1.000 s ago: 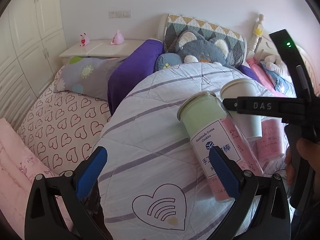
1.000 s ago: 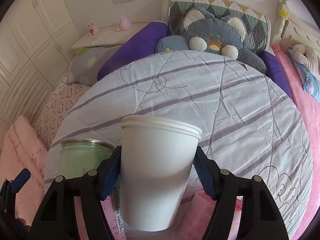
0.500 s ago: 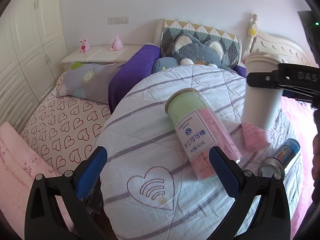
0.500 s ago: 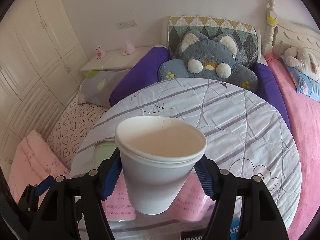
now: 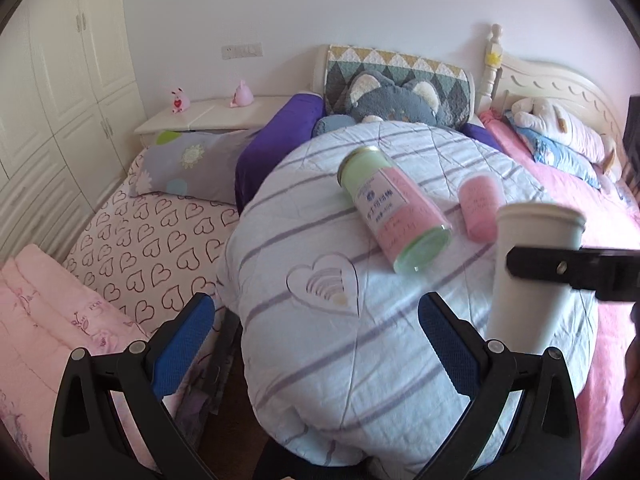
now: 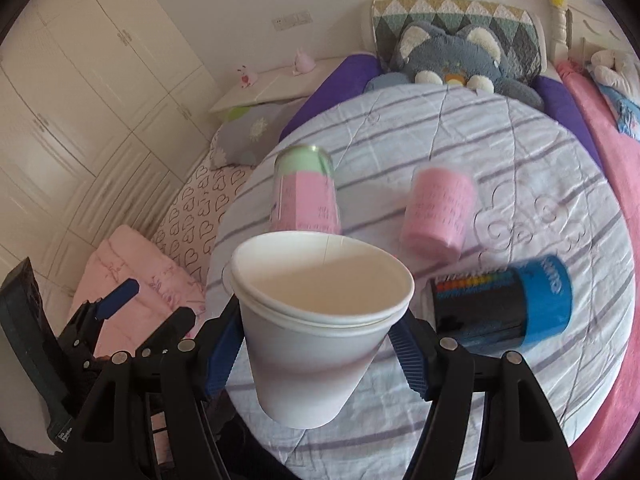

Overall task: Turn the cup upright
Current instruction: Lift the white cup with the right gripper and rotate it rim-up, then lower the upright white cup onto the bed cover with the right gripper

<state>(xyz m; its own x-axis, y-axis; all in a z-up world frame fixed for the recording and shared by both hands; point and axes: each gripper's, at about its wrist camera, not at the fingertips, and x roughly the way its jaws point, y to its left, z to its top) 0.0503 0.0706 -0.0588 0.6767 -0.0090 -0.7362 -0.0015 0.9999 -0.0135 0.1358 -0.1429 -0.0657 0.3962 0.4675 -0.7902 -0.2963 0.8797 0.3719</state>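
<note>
Blue-padded jaws of the right gripper (image 6: 320,344) clasp the white paper cup (image 6: 316,320), mouth up, above the striped round worktop (image 6: 520,152), nearer than the pink-and-green jar (image 6: 306,196), while the left gripper (image 5: 316,344) hangs spread wide, empty.

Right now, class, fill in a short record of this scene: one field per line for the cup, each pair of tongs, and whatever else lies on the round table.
cup: white paper cup, mouth up, held above the table
right tongs: shut on the cup's sides
left tongs: open, holding nothing
surface: round table under a striped quilted cover
other items: green and pink canister, small pink container and blue and black can, all lying on their sides
</note>
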